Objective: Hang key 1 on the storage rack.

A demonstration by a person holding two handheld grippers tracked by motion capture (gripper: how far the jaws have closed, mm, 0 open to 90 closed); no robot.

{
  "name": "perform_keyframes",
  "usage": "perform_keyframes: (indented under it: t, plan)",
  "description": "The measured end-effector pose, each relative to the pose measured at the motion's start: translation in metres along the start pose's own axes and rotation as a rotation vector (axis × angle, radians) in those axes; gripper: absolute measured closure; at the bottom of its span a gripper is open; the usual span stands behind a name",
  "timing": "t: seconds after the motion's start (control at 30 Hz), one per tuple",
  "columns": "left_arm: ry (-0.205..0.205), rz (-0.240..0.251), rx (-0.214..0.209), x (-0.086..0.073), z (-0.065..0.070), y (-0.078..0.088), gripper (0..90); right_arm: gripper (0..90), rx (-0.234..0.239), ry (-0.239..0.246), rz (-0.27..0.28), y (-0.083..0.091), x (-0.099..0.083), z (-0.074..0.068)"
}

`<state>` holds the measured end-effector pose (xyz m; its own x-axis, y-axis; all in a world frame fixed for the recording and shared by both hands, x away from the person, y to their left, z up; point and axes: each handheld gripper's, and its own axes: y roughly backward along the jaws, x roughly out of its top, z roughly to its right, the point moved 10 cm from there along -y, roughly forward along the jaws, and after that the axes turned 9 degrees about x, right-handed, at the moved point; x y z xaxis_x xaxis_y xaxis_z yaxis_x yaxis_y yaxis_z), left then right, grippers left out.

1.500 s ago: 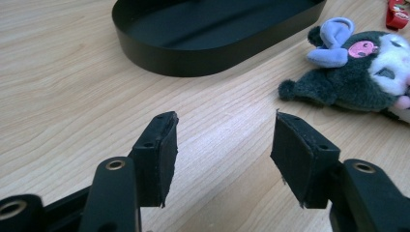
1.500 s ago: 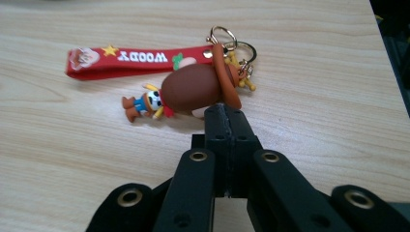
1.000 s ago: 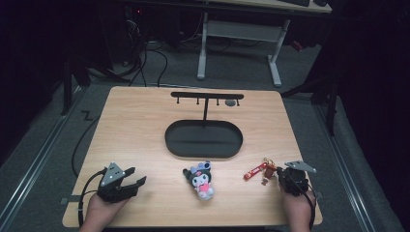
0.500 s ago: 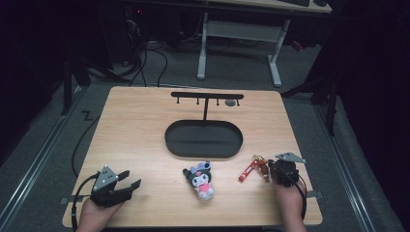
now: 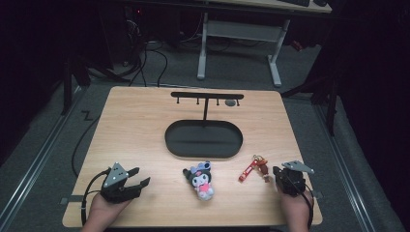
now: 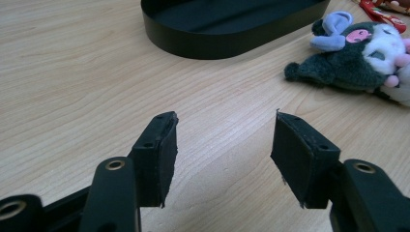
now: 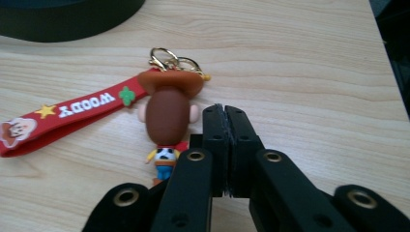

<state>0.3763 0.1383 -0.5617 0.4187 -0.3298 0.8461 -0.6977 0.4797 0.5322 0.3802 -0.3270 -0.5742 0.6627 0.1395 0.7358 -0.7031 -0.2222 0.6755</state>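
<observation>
A Woody keychain [image 5: 255, 166] lies on the table's front right, the little figure [image 7: 167, 116] on its back and its red strap [image 7: 72, 113] running off to the left. Just right of the figure, my right gripper [image 5: 276, 172] [image 7: 225, 113] rests with its jaws pressed together and nothing between them. A dark plush toy [image 5: 201, 180] [image 6: 358, 58] with a pink body lies at the front middle. At the front left, my left gripper [image 5: 140, 176] [image 6: 225, 140] stands open over bare wood, pointing toward the plush.
A black oval tray [image 5: 203, 155] [image 6: 232, 41] [image 7: 58, 21] sits mid-table, and a black T-shaped rack [image 5: 207, 96] with small hooks rises behind it. A small grey object [image 5: 231, 102] lies under the rack's right end. Bare wood surrounds both grippers.
My right gripper slid a little left toward the keychain, then drew back right. The keychain ended up slightly further left. The left gripper stayed put.
</observation>
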Motion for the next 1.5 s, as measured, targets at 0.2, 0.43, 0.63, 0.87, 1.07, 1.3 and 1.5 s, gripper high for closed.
perform_keyframes:
  t: [0.2,0.43,0.63,0.87,1.07,1.3,1.5]
  plan:
    - [-0.004,0.0,-0.007,0.001,0.002,-0.002,42.3,64.3,0.06,0.026,0.017,0.0,0.004,-0.019]
    - [-0.009,-0.013,-0.012,-0.002,0.004,-0.003,42.3,48.4,0.067,0.053,-0.023,-0.007,0.005,-0.027]
    - [-0.025,-0.008,-0.012,-0.001,0.004,-0.001,42.0,43.2,0.069,0.056,-0.057,-0.02,0.004,-0.027]
    - [-0.022,-0.005,-0.016,-0.002,0.001,0.002,42.1,42.1,0.04,0.079,-0.117,-0.031,0.0,-0.03]
    - [-0.025,-0.006,-0.017,-0.003,0.001,0.005,42.0,42.5,0.052,0.064,-0.122,-0.034,0.002,-0.033]
    - [-0.015,-0.003,-0.012,-0.004,-0.001,0.006,41.9,43.4,0.03,0.089,-0.052,-0.022,0.014,-0.04]
    - [-0.024,-0.004,-0.013,-0.004,0.001,0.007,41.8,42.2,0.031,0.054,-0.08,-0.029,0.009,-0.037]
